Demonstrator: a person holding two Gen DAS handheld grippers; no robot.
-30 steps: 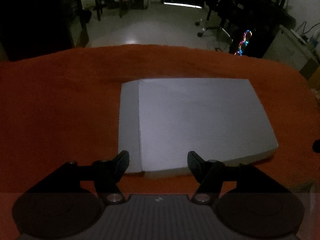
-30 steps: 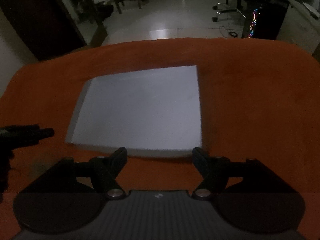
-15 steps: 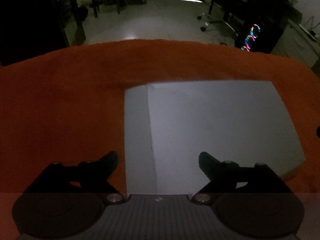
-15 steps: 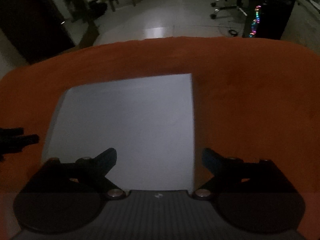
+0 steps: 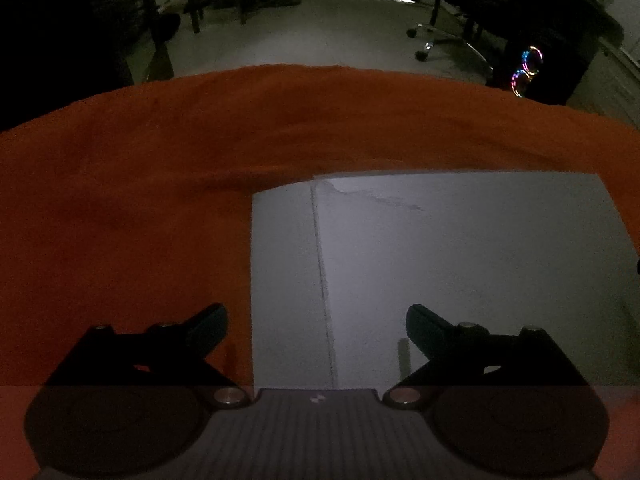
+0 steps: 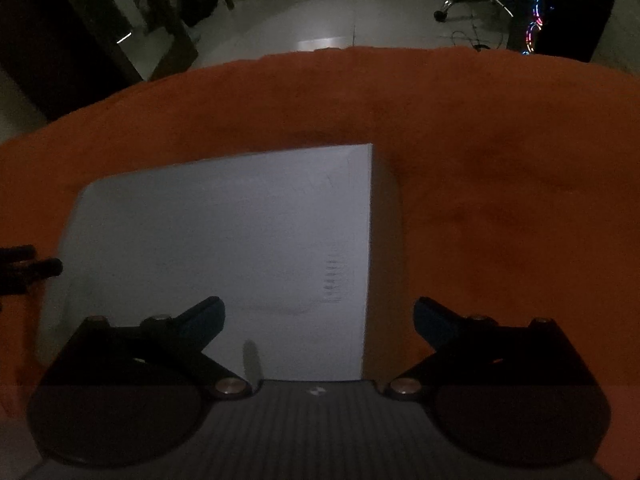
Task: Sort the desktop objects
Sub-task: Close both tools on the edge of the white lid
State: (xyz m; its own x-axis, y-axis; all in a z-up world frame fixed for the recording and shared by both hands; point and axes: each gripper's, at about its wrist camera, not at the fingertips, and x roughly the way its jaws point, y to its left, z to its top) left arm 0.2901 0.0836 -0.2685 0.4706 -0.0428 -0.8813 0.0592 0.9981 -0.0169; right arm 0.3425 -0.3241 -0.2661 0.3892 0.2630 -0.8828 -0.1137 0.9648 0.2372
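A flat white rectangular cardboard box (image 5: 460, 264) lies closed on the orange cloth-covered table (image 5: 140, 184), its top face plain apart from a lid seam running front to back near its left edge.

The left gripper (image 5: 316, 322) hangs tilted down over the box's near left corner. Its jaws have just been opening and stand wide apart, one fingertip over the orange cloth just left of the box edge, the other over the box top. The box's left edge lies between them, but the pads press on nothing.

The right gripper (image 6: 318, 316) hangs the same way over the box's (image 6: 224, 240) near right corner. Its jaws too have just been opening and are spread wide: the left fingertip is over the white top, the right over the cloth (image 6: 500, 200) beside the box. Whether either tip touches the surface cannot be told. At the far left edge of the right wrist view the dark tip of the other gripper shows by the box's left side.
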